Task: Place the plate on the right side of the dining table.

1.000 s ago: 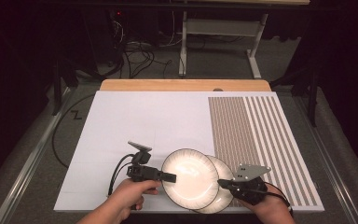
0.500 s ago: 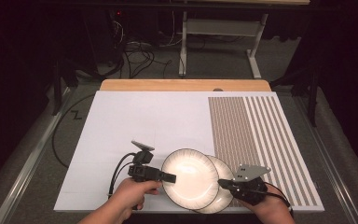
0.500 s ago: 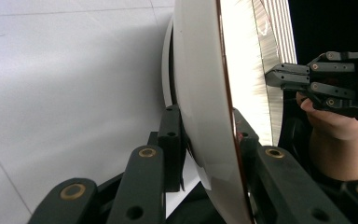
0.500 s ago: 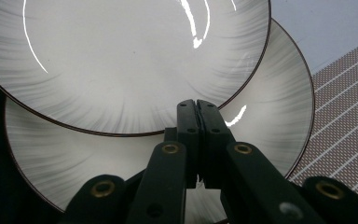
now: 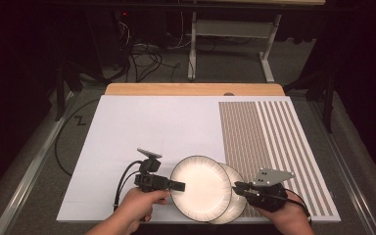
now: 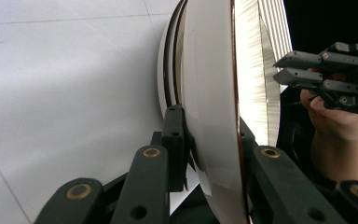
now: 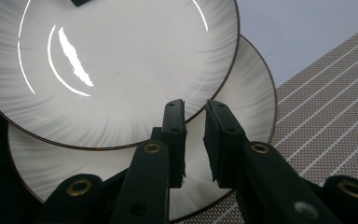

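Observation:
Two white plates with dark rims overlap near the table's front edge. The upper plate (image 5: 200, 188) (image 6: 209, 93) (image 7: 121, 60) is tilted, and my left gripper (image 5: 180, 185) (image 6: 209, 135) is shut on its left rim; its jaws have just been closing on that rim. The lower plate (image 5: 237, 203) (image 7: 242, 93) lies flat, half on the striped mat. My right gripper (image 5: 236, 186) (image 7: 195, 112) (image 6: 298, 70) hovers at the lower plate's right side. Its jaws have just been opening to a narrow gap, with nothing between them.
A white board (image 5: 152, 127) covers most of the table, with a brown striped mat (image 5: 274, 142) on its right part. A wooden edge (image 5: 196, 89) runs along the back. Cables and a desk frame stand on the floor beyond.

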`<state>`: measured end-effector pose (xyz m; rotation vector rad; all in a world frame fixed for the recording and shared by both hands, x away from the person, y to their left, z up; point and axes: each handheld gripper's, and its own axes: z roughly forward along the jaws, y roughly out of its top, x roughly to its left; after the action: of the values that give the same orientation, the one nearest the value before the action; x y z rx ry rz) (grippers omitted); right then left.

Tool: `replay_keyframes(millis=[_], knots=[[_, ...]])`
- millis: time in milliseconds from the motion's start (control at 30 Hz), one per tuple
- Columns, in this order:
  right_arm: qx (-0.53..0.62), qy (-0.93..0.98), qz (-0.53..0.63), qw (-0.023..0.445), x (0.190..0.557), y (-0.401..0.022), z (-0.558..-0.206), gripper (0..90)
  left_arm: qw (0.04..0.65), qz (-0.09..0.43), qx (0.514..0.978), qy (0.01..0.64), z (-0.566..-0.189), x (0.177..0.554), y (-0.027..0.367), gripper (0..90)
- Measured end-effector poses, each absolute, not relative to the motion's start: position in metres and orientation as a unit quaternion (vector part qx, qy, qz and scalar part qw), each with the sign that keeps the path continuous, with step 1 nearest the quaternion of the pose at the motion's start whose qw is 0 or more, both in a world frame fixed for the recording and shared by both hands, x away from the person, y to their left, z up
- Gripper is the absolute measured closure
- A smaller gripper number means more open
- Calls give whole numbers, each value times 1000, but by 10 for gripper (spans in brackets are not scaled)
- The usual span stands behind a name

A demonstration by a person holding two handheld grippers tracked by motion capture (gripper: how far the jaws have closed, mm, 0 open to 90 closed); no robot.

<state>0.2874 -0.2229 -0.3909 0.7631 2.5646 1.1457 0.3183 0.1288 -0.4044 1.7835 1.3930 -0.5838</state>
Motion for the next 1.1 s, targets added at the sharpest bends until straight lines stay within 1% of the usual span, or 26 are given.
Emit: replay_keyframes(millis=[100, 133, 167, 267, 733, 833, 867, 1033, 1100], knots=[[276, 867, 397, 118, 291, -229, -390, 750, 396, -226, 699, 550, -404, 318, 130, 755], [276, 867, 397, 118, 291, -229, -390, 750, 398, -225, 698, 551, -404, 317, 131, 755], [283, 862, 402, 121, 292, -233, -389, 721, 401, -224, 697, 550, -403, 318, 131, 761], [289, 857, 408, 125, 294, -236, -388, 706, 407, -220, 696, 550, -402, 318, 133, 766], [340, 825, 424, 154, 302, -258, -386, 562, 437, -201, 700, 528, -398, 320, 139, 783], [352, 815, 429, 165, 303, -264, -385, 519, 443, -192, 703, 522, -397, 321, 140, 785], [352, 815, 429, 165, 303, -264, -385, 519, 444, -189, 704, 520, -396, 322, 140, 785], [364, 801, 438, 183, 304, -274, -384, 436, 460, -166, 710, 506, -395, 323, 143, 787], [365, 800, 439, 186, 305, -275, -383, 423, 468, -158, 710, 501, -395, 323, 144, 787]])
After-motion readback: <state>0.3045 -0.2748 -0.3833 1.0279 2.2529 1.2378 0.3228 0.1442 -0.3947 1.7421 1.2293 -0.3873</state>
